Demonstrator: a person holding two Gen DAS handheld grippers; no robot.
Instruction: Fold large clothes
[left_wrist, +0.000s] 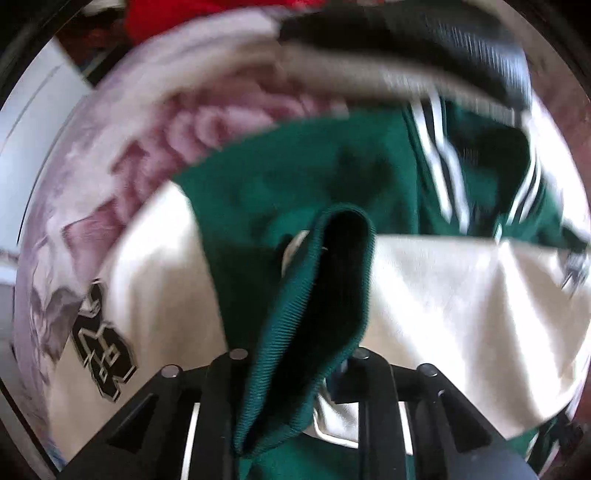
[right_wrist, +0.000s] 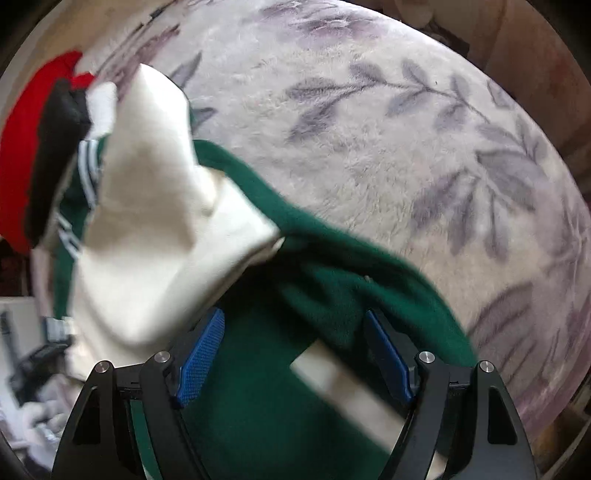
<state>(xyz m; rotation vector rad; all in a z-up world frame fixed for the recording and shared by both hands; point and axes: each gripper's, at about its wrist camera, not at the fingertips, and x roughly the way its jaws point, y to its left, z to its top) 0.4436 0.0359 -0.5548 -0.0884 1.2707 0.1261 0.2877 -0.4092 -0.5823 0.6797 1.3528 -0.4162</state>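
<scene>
A green and cream jacket (left_wrist: 295, 177) with a ribbed green cuff (left_wrist: 325, 295) lies spread over a fluffy blanket (right_wrist: 369, 129) printed with grey-purple leaves. The blanket seems to cover a bed, though nothing under it shows.

In the left wrist view, the left tongs (left_wrist: 295, 354) are closed on the ribbed cuff, which stands up between the two black fingers. A cream sleeve (left_wrist: 443, 295) crosses behind it, and another cream panel carries a black and white letter patch (left_wrist: 101, 347). White stripes (left_wrist: 439, 147) mark the green cloth farther back. The view is blurred.

In the right wrist view, the right tongs (right_wrist: 295, 358) stand wide open, blue pads (right_wrist: 201, 358) apart, with green cloth and a cream stripe (right_wrist: 351, 391) lying between them. Whether the pads touch the cloth cannot be told. A cream sleeve (right_wrist: 147, 221) rises at the left.

The jacket looks soft, thick and fairly heavy. It will likely sag and drag on the plush blanket rather than slide. The ribbed cuff and hem edges look like the firmest places to grip; the smooth cream sleeves may slip.

Beyond the jacket lies a pile of red cloth (right_wrist: 26, 147) and black cloth (right_wrist: 55, 147). White furniture (left_wrist: 33, 122) shows at the far left edge.
</scene>
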